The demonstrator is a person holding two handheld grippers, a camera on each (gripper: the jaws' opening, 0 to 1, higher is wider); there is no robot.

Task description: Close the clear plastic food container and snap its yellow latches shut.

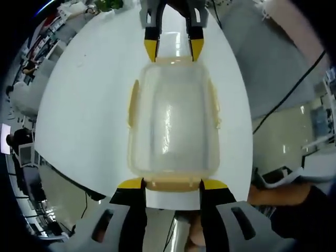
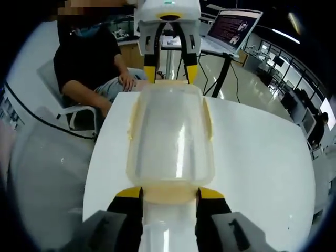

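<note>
Grippers [image 1: 172, 185] [image 2: 169, 193] at container [image 1: 172, 126] ends, laptop [image 2: 233, 25] + seated person [image 2: 89, 58] behind.

A white table [image 2: 262, 157], a seated person [image 2: 89, 58], a laptop [image 2: 233, 26].

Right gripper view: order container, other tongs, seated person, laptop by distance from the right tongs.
1. container, between the right tongs
2. left tongs, at its far end
3. seated person, beyond the table, left
4. laptop, upper right; not clearly separable from 3
</note>
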